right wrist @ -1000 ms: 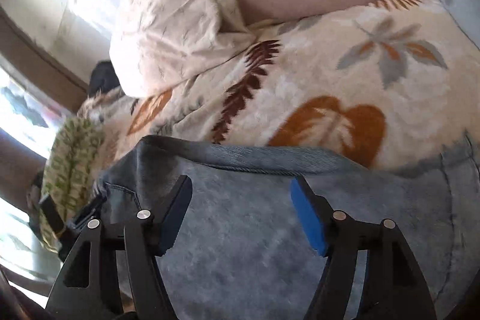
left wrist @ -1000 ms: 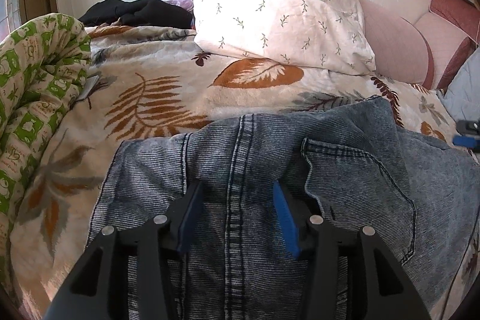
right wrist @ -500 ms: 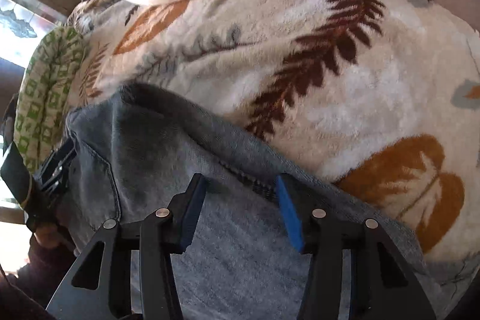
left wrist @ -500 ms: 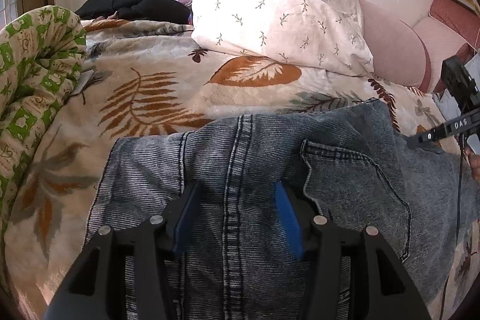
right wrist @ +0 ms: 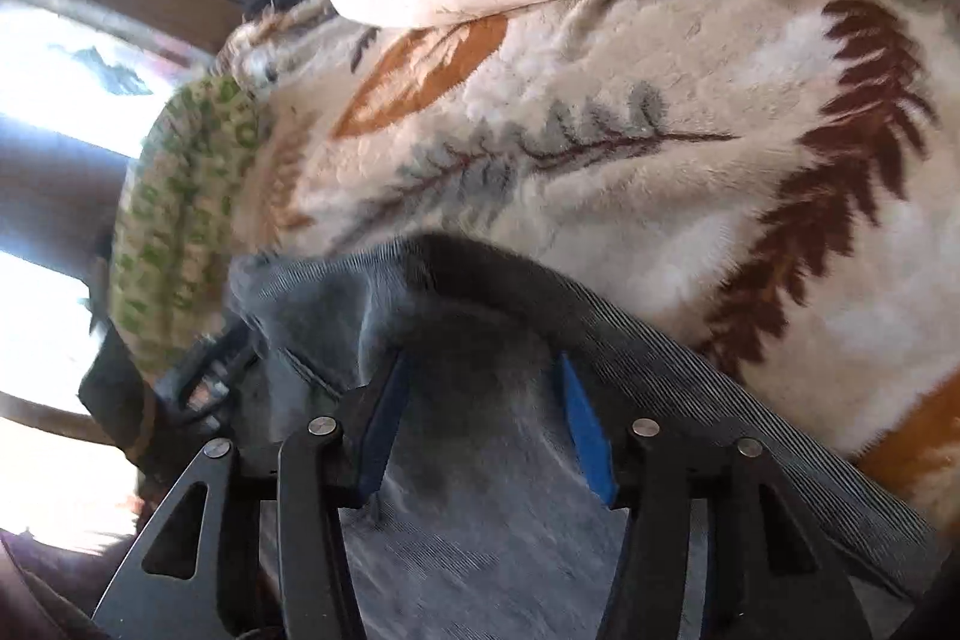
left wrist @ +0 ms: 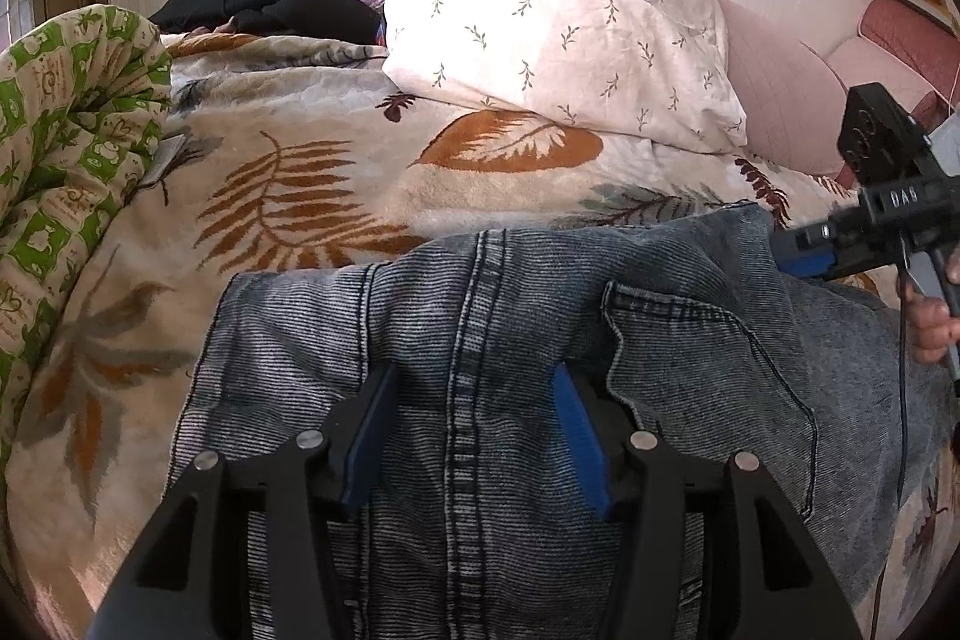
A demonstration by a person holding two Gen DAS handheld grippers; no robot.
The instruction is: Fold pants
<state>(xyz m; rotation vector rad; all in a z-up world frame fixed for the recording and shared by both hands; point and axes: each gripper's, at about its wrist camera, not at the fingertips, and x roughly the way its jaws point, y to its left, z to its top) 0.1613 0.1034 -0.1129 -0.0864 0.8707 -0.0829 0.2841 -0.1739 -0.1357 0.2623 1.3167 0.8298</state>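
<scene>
Folding step: both grippers sit over the pants (left wrist: 540,340), which lie spread on the bed's leaf blanket (left wrist: 288,196); no fresh fold looks begun, as I judge it.
Pants, place: denim in front of the pillow (left wrist: 558,16), the green quilt (left wrist: 66,130) off to its left.
Key relation: the pants' far edge runs side to side; the left gripper (left wrist: 471,427) is at the centre seam, the right gripper (right wrist: 480,418) at the right end of that edge.
Long axis: cannot tell, since the legs run out of view below.
Left gripper: half spread, jaws straddling the double seam from above, cloth between the pads; no pinch shows.
Right gripper: jaws opening, a hump of denim between them, pads not seen pressing; blur hides the detail.
Nearer hand: the right, already at the edge's corner.
Next move, my guess: take that edge at both points and carry it toward the person.
</scene>
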